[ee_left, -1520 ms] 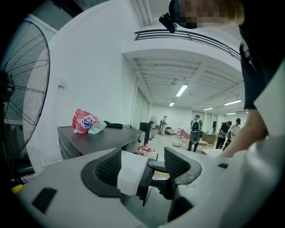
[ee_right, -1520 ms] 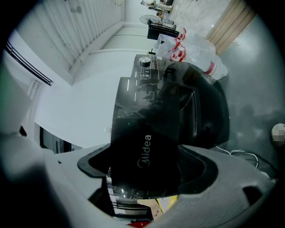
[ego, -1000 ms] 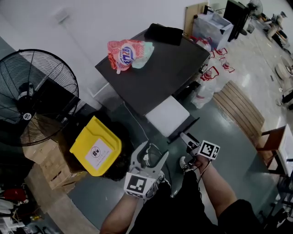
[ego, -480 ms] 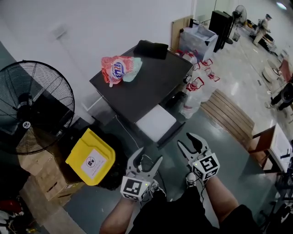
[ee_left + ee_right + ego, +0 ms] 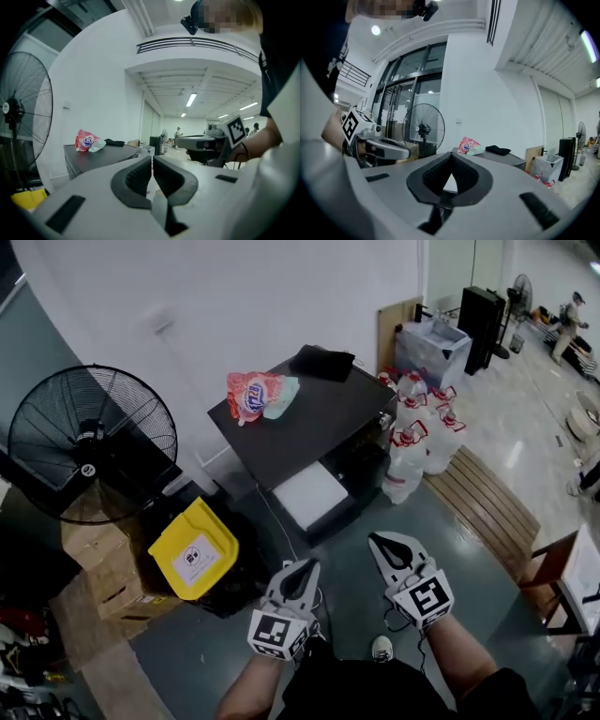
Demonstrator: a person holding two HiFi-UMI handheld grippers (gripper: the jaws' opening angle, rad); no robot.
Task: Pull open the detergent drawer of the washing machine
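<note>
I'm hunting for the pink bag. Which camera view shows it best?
The head view: it shows the whole pink bag from above, lying on the dark top. The left gripper view and the right gripper view each catch it only small, side-on and distant.

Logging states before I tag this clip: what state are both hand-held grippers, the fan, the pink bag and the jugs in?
Left hand-held gripper: shut, empty.
Right hand-held gripper: shut, empty.
Fan: upright; spinning or not, cannot tell.
Pink bag: lying on the dark top.
Jugs: upright on the floor.
Detergent drawer: cannot be made out.
</note>
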